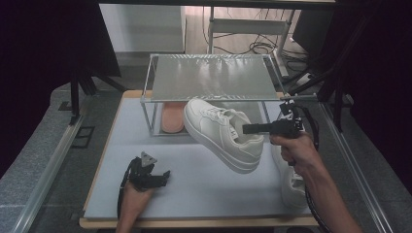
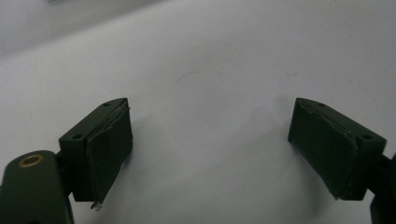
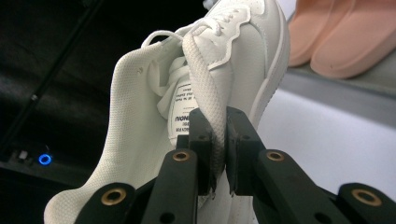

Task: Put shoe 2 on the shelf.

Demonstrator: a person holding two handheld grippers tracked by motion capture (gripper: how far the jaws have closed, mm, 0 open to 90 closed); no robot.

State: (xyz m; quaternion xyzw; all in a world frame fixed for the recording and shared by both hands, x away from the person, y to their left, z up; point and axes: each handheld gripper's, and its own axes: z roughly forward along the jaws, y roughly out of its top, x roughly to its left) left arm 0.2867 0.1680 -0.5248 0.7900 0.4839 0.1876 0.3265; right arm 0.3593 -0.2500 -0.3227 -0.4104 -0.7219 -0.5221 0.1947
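Your desk (image 1: 194, 194) carries a pale grey mat that runs almost to its wooden front edge, and most of the near half lies bare, giving you wide room on the left. At the far edge stands a metal-framed shoe rack (image 1: 214, 77) with a flat top shelf; a pair of pink slippers (image 1: 172, 117) sits on its lower level, under that shelf. The white sneaker (image 1: 223, 133) hangs in the air just in front of the rack, toe tilted toward the lower opening and close to the shelf's front rail. A second white sneaker (image 1: 291, 184) rests near the desk's right edge, beside your right forearm. Your right gripper (image 1: 252, 129) has its jaws pressed together on the lifted sneaker's tongue (image 3: 208, 107), pinching it. Your left gripper (image 1: 163, 177) sits low over the bare mat near the front-left, its jaws spread wide with nothing between them.
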